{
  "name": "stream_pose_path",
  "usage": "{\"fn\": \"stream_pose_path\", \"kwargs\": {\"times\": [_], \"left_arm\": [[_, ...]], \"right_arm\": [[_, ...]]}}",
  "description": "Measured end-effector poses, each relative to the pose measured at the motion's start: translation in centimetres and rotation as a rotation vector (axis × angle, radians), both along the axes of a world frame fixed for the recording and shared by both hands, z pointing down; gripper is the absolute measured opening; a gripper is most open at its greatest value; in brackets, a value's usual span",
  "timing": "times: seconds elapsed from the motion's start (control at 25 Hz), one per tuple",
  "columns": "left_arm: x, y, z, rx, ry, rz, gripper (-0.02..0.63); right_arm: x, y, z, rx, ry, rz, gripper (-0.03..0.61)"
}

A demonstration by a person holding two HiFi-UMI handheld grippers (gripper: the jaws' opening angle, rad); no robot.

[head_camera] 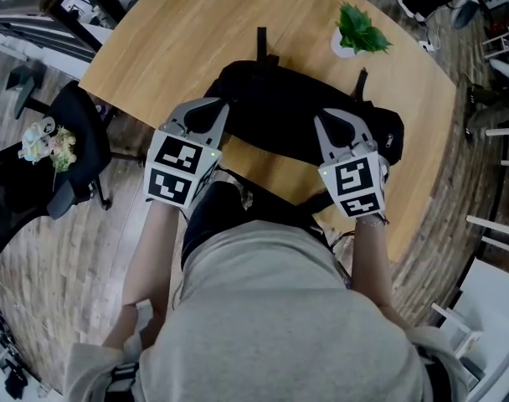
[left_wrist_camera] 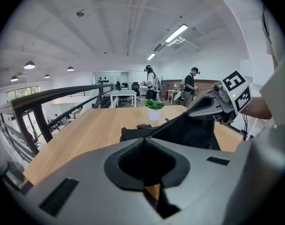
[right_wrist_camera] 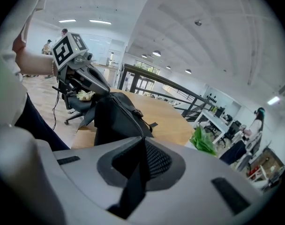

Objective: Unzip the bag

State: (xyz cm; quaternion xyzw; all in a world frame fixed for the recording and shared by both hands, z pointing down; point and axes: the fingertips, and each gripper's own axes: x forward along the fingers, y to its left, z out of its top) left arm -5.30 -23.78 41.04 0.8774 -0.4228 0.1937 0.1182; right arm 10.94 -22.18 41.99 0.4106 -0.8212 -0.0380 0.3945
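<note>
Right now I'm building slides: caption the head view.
Left gripper and right gripper grip the near side of a black bag on a wooden table, potted plant behind.

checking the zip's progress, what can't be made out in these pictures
Zip pull: in no view; the left gripper's shut jaws may cover it.
How far the bag is open: head view, too dark, grippers over it.
What the right gripper pinches: right gripper view, dark strip, part unclear.

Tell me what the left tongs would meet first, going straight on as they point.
The black bag: its near end lies right at the left tongs' tips, seemingly gripped by them.
</note>
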Motion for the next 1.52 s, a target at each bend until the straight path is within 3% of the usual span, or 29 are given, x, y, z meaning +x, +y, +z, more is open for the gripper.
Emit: {"fn": "stream_pose_path", "kwargs": {"times": [0.44,0.72,0.96,1.08,1.32,1.52], "left_arm": [[0.1,0.4,0.1,0.001,0.005,-0.03,0.02],[-1.3,-0.2,0.4,-0.021,0.009,-0.168,0.021],[-1.8,-0.8,-1.8,0.02,0.093,-0.242,0.021],[0.2,-0.5,-2.5,0.02,0.134,-0.19,0.021],[6.0,1.0,-3.2,-0.022,0.245,0.025,0.02],[10.0,2.3,-2.6,-0.011,0.139,0.182,0.018]], "right_arm": [[0.2,0.2,0.1,0.014,-0.005,0.024,0.052],[0.5,0.6,-0.9,0.021,-0.044,0.067,0.077],[1.0,1.2,-2.1,0.016,-0.139,0.103,0.08],[1.4,1.5,-2.3,0.001,-0.226,0.135,0.078],[1.8,2.0,-2.9,0.005,-0.311,0.178,0.017],[1.8,2.7,-3.5,-0.009,-0.4,0.181,0.008]]}}
